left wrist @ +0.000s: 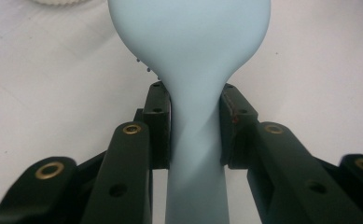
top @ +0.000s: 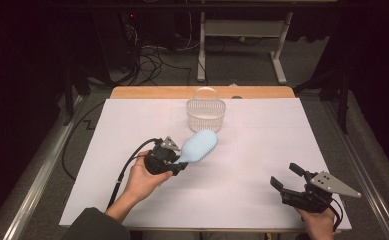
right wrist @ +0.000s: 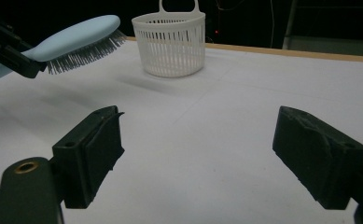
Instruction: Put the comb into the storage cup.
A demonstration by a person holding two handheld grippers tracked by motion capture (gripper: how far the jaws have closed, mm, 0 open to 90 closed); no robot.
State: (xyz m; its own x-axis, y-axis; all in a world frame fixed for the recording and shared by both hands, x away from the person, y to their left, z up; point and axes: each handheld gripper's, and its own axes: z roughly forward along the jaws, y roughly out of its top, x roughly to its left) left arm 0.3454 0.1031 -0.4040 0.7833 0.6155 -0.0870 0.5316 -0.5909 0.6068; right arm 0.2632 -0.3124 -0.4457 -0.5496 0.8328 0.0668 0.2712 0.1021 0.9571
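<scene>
Looking down in the high view, the left gripper (top: pixel 174 159) carries a pale blue plastic hairbrush (top: pixel 198 145) by its handle, bristles down, just short of the white slatted plastic basket (top: pixel 205 114), apparently its destination, with nothing between. The left gripper view shows both pads clamping the handle. In the right gripper view, the right gripper (right wrist: pixel 198 156) gapes wide and empty over the white paper-covered table (right wrist: pixel 244 116).

Your left hand-held gripper (top: pixel 178 159) is holding the hairbrush (top: pixel 199 145) above the surface (top: pixel 262 150), just before the basket (top: pixel 205 113) sitting at the far edge; your right hand-held gripper (top: pixel 288 177) is sitting well apart, near right.
</scene>
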